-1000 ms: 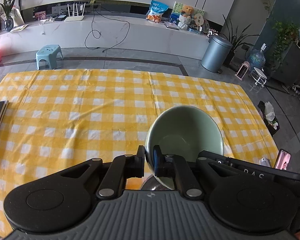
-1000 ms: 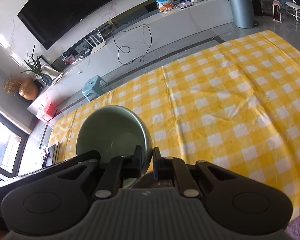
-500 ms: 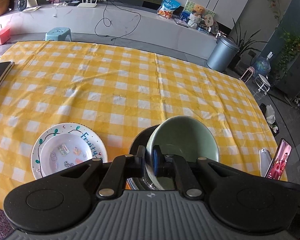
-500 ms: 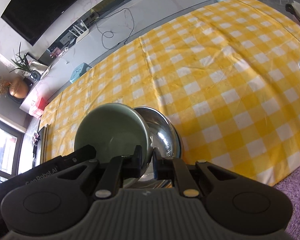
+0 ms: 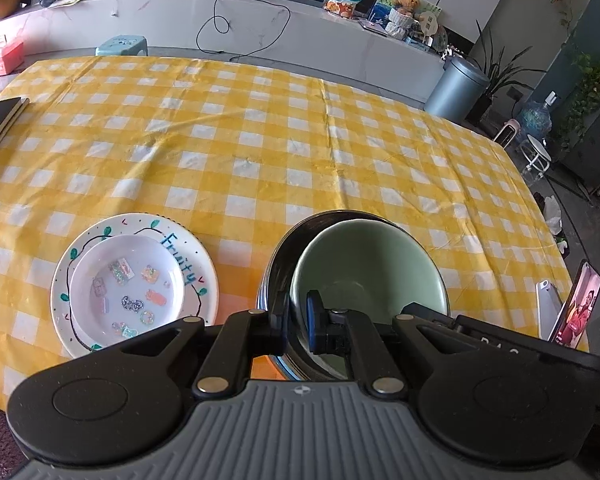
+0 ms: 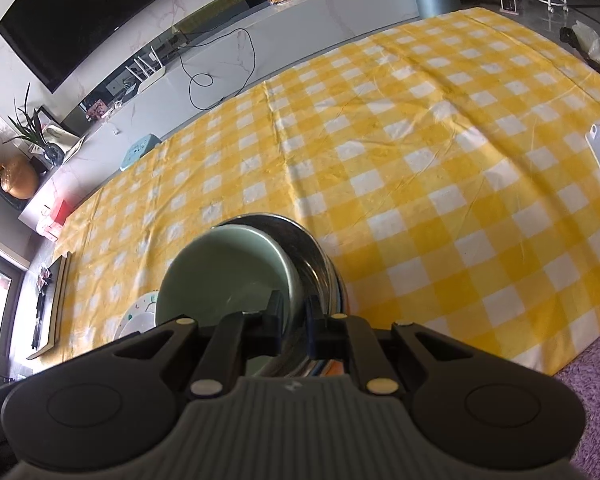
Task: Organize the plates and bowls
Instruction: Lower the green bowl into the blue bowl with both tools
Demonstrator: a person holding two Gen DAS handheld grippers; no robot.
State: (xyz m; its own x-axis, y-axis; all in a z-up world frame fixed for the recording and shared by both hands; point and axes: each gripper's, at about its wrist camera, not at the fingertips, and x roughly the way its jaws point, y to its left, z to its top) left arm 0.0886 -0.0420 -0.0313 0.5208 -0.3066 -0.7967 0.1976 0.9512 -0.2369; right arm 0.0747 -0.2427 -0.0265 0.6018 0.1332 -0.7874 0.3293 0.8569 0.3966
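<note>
Low in the middle of both wrist views, we hold the green bowl point(image 5: 366, 268) by opposite sides of its rim: the left gripper point(image 5: 298, 318) is clamped on the edge nearest it, and the right gripper point(image 6: 293, 320) is clamped on its own side of the same rim. The bowl sits tilted inside the steel bowl point(image 6: 316, 256), which rests on the yellow checked surface point(image 5: 260, 152) near its front edge.

To finish this nesting well, we judge that the green bowl should be levelled and centred until its base settles flat in the steel one. Both grippers should then let go together, so neither one drags the rim sideways or tips the pair. A slow, straight retreat seems wise, since steel is slippery.

Counting what shows: two bowls, green and steel. At lower left in the left view are two plates, a small patterned plate point(image 5: 126, 284) stacked on the larger "Fruity" plate point(image 5: 196, 260). We cannot tell if anything lies beneath the steel bowl.
</note>
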